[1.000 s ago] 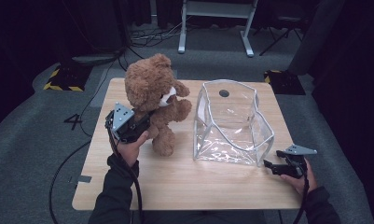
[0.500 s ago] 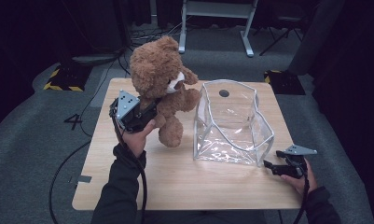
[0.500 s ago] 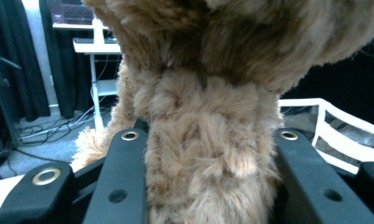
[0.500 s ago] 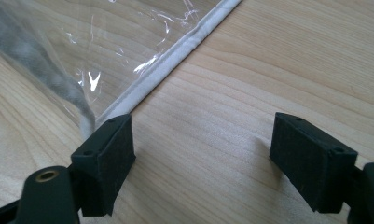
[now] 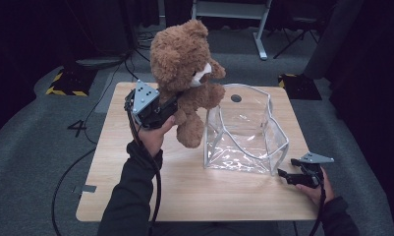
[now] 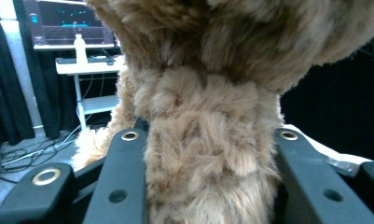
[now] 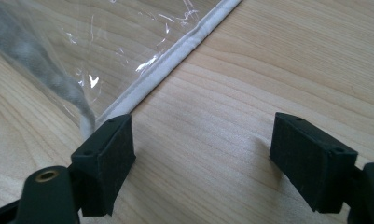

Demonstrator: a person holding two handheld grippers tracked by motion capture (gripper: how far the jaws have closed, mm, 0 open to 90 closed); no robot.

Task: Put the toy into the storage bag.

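Brown and fluffy, the teddy bear (image 5: 187, 73) is hanging in the air over the wooden table (image 5: 194, 191) in the high view. The left gripper (image 5: 171, 107) is squeezing it around the middle. The bear is standing tall, head up and feet down, and it is leaning toward the clear plastic bag (image 5: 243, 130). The bag is sitting open just to the right of the bear's feet, so the left hand is the near one for dropping the bear in. The right gripper (image 5: 284, 174) is resting low by the bag's near right corner.

In the left gripper view, the jaws are pressing on both sides of the bear's furry body (image 6: 208, 154), holding it tight.

In the right gripper view, the right gripper (image 7: 201, 158) is staying wide open with nothing in it. Its left jaw is sitting just beside the white edge of the bag (image 7: 166, 65).

A second ago the bear was lower, with its feet on the table. Now it is lifted up and is closer to the bag. The right gripper has not moved.
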